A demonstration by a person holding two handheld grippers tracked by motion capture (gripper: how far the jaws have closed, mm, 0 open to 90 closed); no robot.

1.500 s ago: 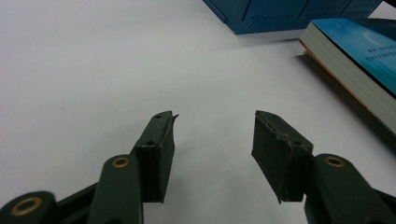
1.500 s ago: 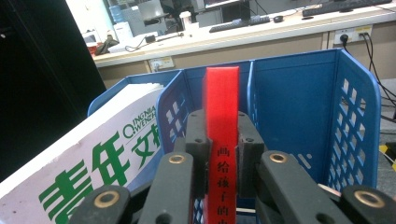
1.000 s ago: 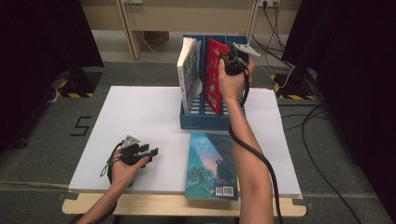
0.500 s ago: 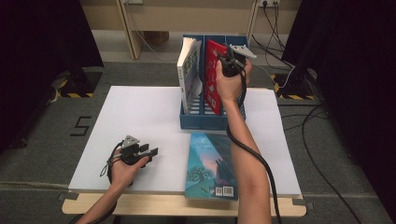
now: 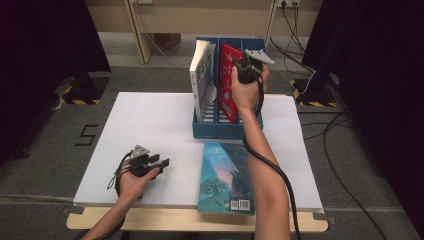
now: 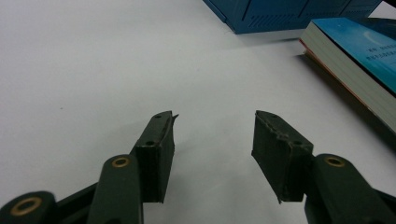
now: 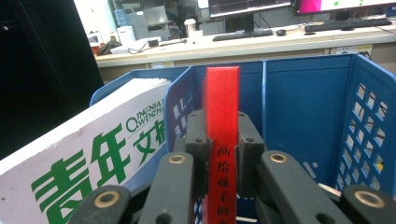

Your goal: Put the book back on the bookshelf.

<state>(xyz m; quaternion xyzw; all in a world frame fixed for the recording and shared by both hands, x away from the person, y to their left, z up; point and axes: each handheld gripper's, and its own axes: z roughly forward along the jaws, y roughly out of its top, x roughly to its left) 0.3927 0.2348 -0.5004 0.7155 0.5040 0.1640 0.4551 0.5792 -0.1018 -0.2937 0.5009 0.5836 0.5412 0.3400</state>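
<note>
A blue three-slot file rack stands at the far middle of the white table. A red book stands upright in its middle slot, and my right gripper is shut on the book's spine from above. A white book with green lettering leans in the left slot. A teal-covered book lies flat at the table's near edge. My left gripper rests low over the table at the near left, open, with nothing between its jaws.
The rack's right slot holds no book. Bare white table spreads left of the rack and around the left gripper. Cables trail over the grey floor at the right. Beyond the rack, a desk with keyboards and monitors.
</note>
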